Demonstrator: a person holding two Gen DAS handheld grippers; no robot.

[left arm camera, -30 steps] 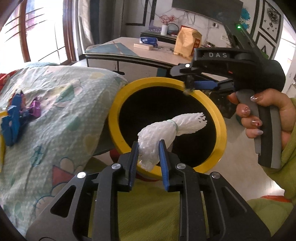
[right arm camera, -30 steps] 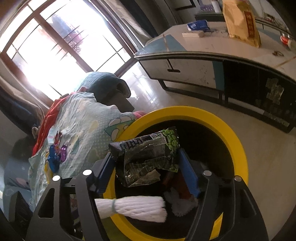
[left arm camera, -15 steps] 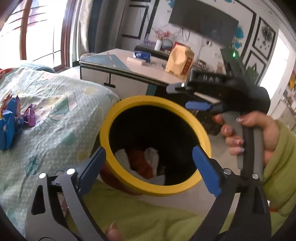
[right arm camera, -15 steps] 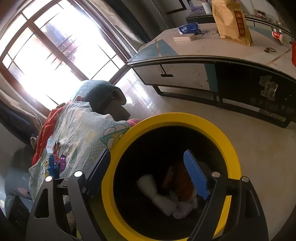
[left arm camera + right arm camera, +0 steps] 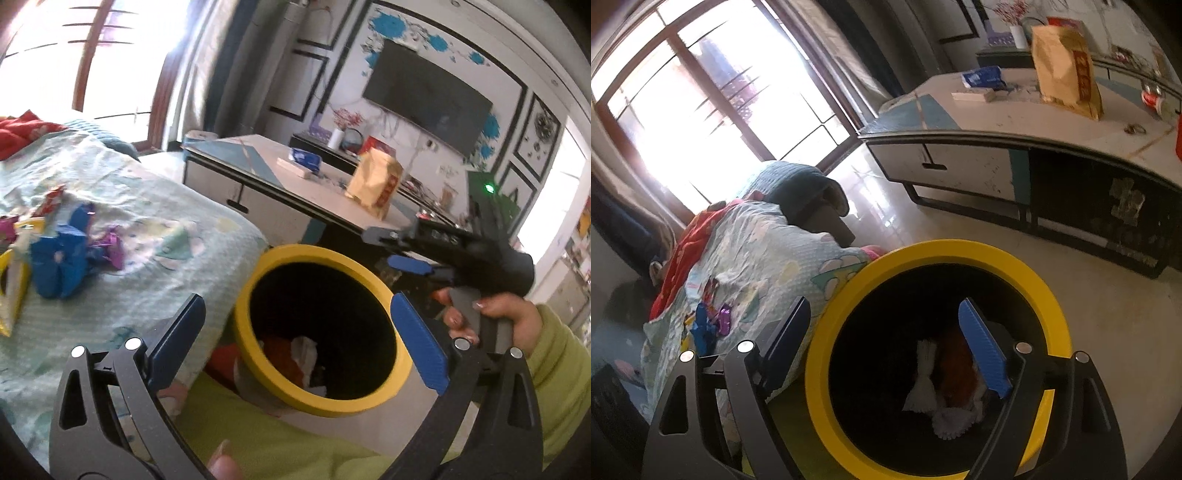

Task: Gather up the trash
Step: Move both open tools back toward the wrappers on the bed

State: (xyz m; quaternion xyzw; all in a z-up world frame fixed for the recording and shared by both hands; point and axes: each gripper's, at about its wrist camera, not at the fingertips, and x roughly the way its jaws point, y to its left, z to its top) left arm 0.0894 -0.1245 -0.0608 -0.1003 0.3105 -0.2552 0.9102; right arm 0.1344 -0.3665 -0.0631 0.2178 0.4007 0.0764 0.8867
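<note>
over the bin rim [image 5: 1049,295], both tongs empty.

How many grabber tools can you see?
2. The left gripper hangs open and empty above the yellow bin. The right gripper is open over the bin too, held in the person's hand.

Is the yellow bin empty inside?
No, the yellow bin already holds a white foam net and an orange wrapper at its bottom.
</note>
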